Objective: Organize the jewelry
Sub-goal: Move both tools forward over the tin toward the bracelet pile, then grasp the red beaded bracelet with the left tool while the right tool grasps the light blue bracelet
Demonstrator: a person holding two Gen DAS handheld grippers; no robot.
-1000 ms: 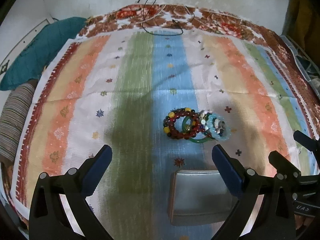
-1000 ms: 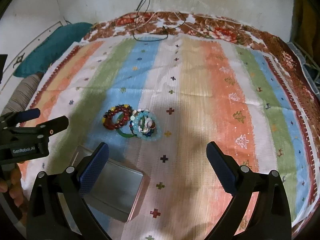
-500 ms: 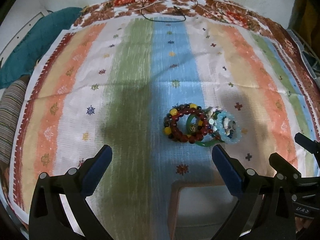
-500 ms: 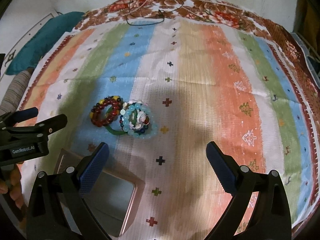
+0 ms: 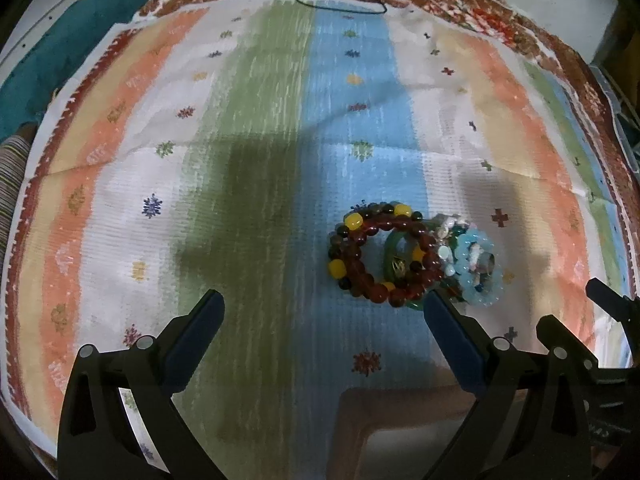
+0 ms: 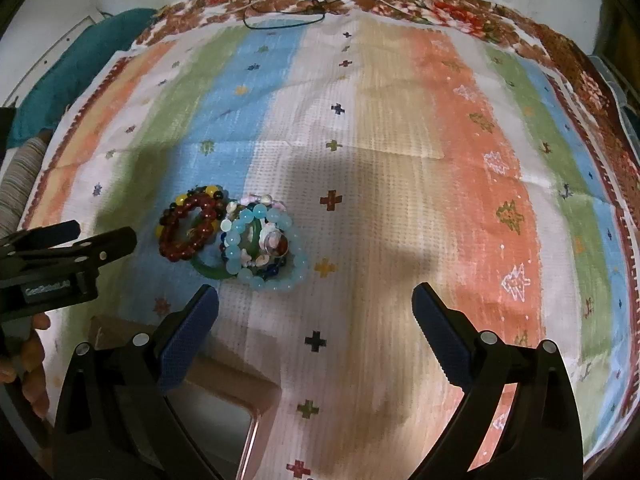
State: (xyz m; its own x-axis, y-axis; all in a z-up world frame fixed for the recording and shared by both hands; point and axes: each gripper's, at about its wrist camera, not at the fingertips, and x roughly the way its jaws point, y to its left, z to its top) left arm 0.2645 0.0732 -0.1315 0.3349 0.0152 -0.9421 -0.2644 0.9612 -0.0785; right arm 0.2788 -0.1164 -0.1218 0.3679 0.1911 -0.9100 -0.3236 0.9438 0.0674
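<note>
A heap of bracelets lies on the striped cloth: a dark red bead bracelet (image 5: 384, 256) with yellow beads, a green bangle (image 5: 394, 258) and a light blue bead bracelet (image 5: 478, 268). The heap also shows in the right wrist view, with the red bracelet (image 6: 186, 226) left of the blue one (image 6: 266, 256). A shallow box (image 5: 404, 432) sits just in front of the heap, also low left in the right wrist view (image 6: 224, 416). My left gripper (image 5: 322, 320) is open and empty, just short of the heap. My right gripper (image 6: 316, 316) is open and empty, to the heap's right.
The striped cloth (image 5: 248, 128) covers a bed with a floral border (image 6: 440, 12). A black cord (image 5: 340, 0) lies at the far edge. A teal cushion (image 5: 48, 52) and a striped pillow (image 5: 10, 176) lie at the left. The left gripper shows in the right wrist view (image 6: 68, 256).
Both grippers have moved forward and down toward the bracelets. The heap looks larger and closer, and the box has slid to the lower edge of both views. Jaws stayed open.
</note>
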